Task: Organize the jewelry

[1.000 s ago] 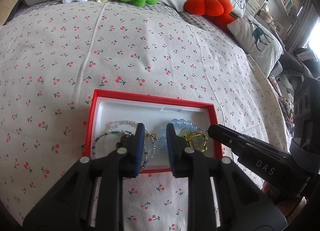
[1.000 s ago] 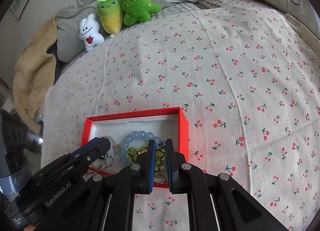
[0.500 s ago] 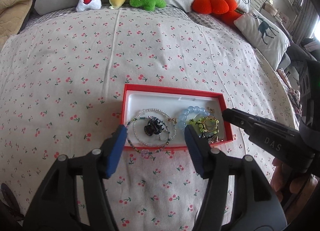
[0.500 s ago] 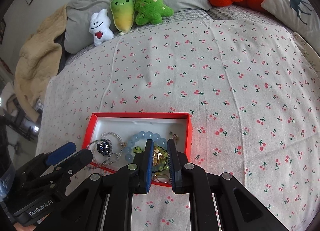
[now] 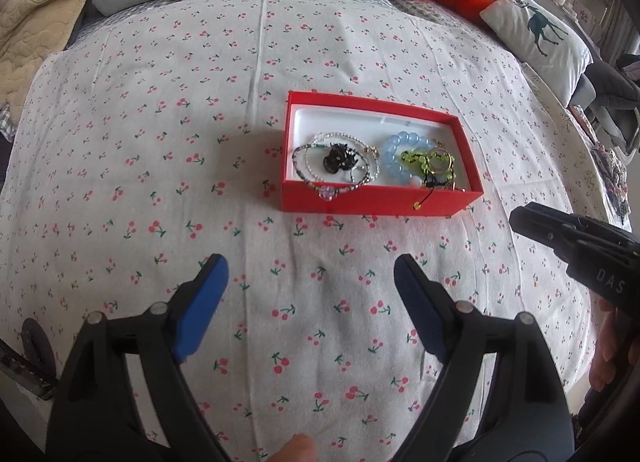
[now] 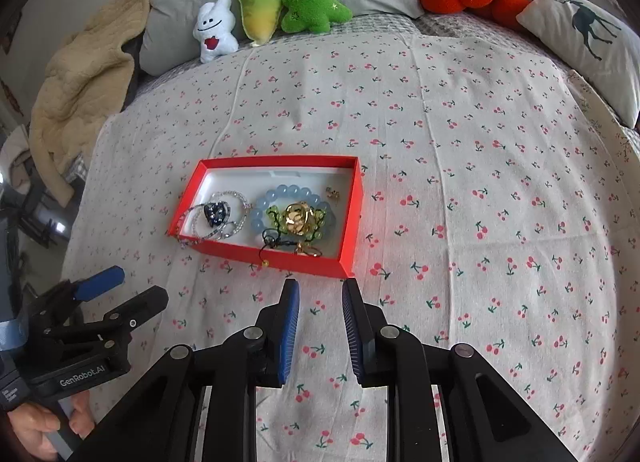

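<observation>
A: Grippers status? Left gripper [image 5: 308, 294] jaws wide apart, have just been opening, nothing between. Right gripper [image 6: 320, 322] jaws slightly apart, also just opening, empty.

B: Jewelry's all in the red box [image 5: 376, 203] on the cherry-print sheet [image 5: 160, 141]: beaded bracelets [image 5: 340, 165], blue bead bracelet [image 6: 288, 197], gold ring [image 5: 440, 159].

A: One strand drapes over the front wall. Probably done; otherwise tuck it in, pinch gently, don't drag the box.
</observation>
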The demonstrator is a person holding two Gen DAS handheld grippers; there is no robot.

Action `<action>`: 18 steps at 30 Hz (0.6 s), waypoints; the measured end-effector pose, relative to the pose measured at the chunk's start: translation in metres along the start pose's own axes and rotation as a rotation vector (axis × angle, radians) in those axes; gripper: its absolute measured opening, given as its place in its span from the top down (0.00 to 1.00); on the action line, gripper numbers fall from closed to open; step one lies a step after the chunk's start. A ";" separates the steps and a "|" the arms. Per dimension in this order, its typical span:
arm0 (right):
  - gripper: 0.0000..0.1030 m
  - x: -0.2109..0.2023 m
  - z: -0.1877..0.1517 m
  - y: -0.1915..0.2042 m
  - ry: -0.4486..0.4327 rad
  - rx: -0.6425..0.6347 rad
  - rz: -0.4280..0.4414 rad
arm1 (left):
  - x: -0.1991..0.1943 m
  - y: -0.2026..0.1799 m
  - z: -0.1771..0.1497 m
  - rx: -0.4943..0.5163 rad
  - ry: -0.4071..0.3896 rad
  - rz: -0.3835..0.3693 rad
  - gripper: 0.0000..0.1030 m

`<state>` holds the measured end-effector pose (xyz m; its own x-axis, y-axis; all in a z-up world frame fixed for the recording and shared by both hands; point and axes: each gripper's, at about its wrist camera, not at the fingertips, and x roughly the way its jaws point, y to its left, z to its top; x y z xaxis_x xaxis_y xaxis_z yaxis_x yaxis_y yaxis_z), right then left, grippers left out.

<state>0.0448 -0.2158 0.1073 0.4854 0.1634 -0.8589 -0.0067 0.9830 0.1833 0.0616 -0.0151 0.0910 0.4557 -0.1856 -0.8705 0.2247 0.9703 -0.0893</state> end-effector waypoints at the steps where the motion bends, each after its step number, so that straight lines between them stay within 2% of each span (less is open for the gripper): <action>1: 0.63 -0.002 -0.005 0.001 0.005 -0.005 0.001 | -0.003 -0.001 -0.005 0.007 -0.004 0.008 0.08; 2: 0.42 -0.005 -0.010 0.003 0.006 -0.008 0.001 | -0.006 -0.002 -0.009 0.014 -0.010 0.017 0.05; 3: 0.37 -0.008 -0.014 0.004 -0.003 -0.009 -0.001 | -0.009 -0.003 -0.013 0.020 -0.016 0.023 0.03; 7: 0.33 -0.017 -0.031 0.009 0.004 -0.017 -0.012 | -0.014 -0.005 -0.026 0.032 -0.005 0.034 0.01; 10: 0.18 -0.021 -0.043 0.012 0.015 -0.014 -0.023 | -0.016 -0.004 -0.034 0.033 0.004 0.059 0.01; 13: 0.14 -0.026 -0.052 0.013 0.005 -0.007 -0.052 | -0.015 -0.001 -0.041 0.022 0.012 0.081 0.01; 16: 0.00 -0.030 -0.059 0.012 -0.006 0.011 -0.072 | -0.014 0.003 -0.047 0.008 0.022 0.081 0.01; 18: 0.00 -0.031 -0.064 0.014 -0.014 0.008 -0.094 | -0.016 0.004 -0.050 0.002 0.015 0.087 0.01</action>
<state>-0.0262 -0.2021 0.1059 0.4957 0.0690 -0.8657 0.0462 0.9933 0.1057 0.0125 -0.0001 0.0801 0.4606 -0.0988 -0.8821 0.1864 0.9824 -0.0127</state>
